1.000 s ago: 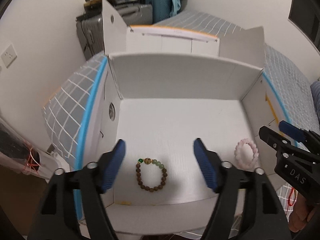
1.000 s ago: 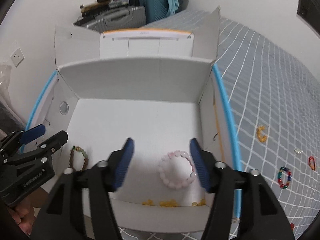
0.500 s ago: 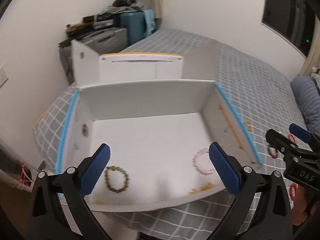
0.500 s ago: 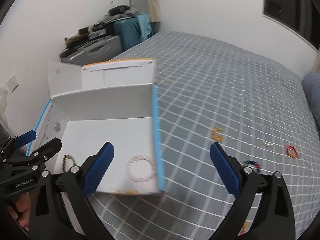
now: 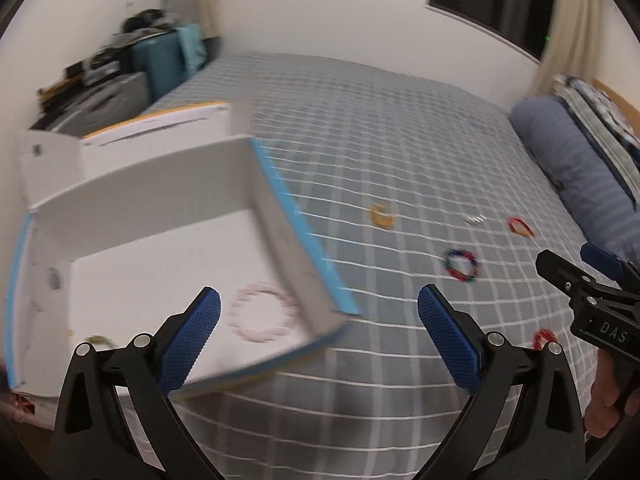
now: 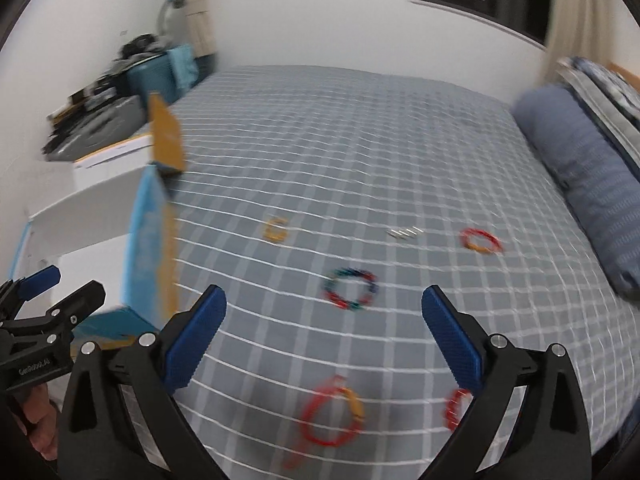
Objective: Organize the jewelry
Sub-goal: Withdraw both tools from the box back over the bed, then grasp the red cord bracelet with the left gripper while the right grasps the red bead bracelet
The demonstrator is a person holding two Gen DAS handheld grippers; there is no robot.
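A white cardboard box [image 5: 276, 208] with blue edges sits on the bed at left. A pink bead bracelet [image 5: 262, 312] lies inside it; a brown bracelet [image 5: 96, 340] is barely visible at its near edge. My left gripper [image 5: 318, 338] is open and empty, above the box's right corner. My right gripper [image 6: 324, 338] is open and empty over the bed. Ahead of it lie a multicoloured bracelet [image 6: 352, 289], a red and orange string bracelet [image 6: 330, 414], a red piece [image 6: 454, 404], a yellow piece [image 6: 275, 229], a red bracelet [image 6: 480, 240] and small silver pieces [image 6: 404, 233].
The grey checked bed cover [image 6: 360, 140] spreads to the right. A blue bolster pillow [image 6: 584, 176] lies at the right edge. Suitcases and clutter [image 5: 120, 68] stand against the far left wall. The box's open flaps [image 6: 166, 140] stick up at left.
Both grippers opened wide, pulled back out of the box and swung right toward the loose jewelry on the bed. The bracelets stayed in the box.
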